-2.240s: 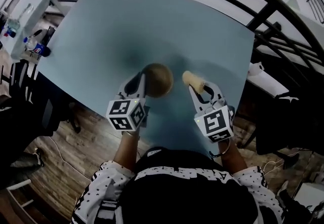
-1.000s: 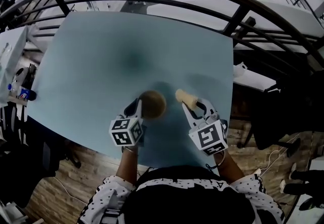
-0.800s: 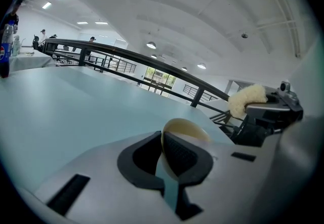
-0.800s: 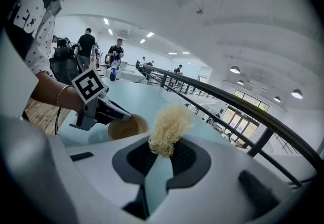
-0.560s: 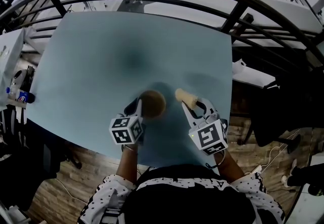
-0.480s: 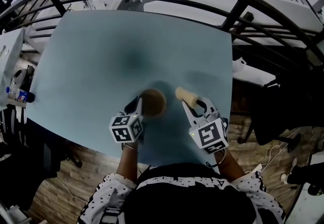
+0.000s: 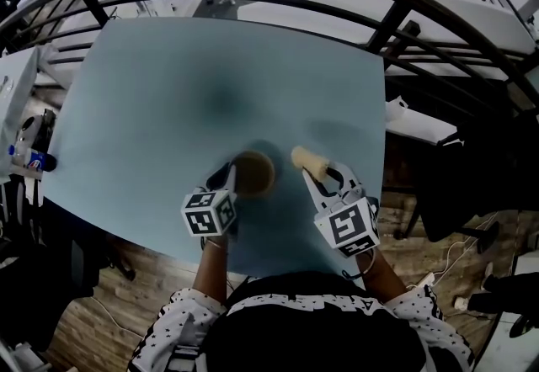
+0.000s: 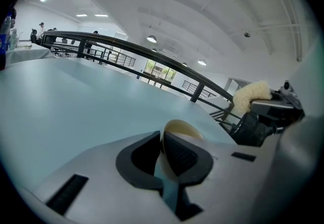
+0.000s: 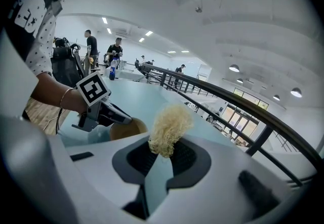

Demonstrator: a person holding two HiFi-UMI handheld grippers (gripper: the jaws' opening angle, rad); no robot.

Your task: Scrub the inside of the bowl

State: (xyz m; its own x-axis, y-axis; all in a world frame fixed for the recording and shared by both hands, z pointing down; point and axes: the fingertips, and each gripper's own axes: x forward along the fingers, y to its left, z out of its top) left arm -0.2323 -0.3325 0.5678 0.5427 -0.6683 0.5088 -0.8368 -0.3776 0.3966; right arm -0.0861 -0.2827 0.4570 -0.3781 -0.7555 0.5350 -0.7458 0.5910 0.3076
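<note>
On the desk (image 7: pixel 160 84), the left gripper (image 7: pixel 229 180) pinches the rim of the bowl (image 7: pixel 254 173); just beside it, the right gripper (image 7: pixel 325 178) clamps a scrubber (image 7: pixel 308 162).

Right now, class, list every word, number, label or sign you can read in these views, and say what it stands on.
No words or numbers can be read.
Marker cubes: black-and-white square patterns only, no letters.
Bottle left of the table: label too small and blurred to read.

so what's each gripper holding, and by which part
The left gripper pinches the bowl by its near rim; the right gripper clamps the scrubber by its lower end.
</note>
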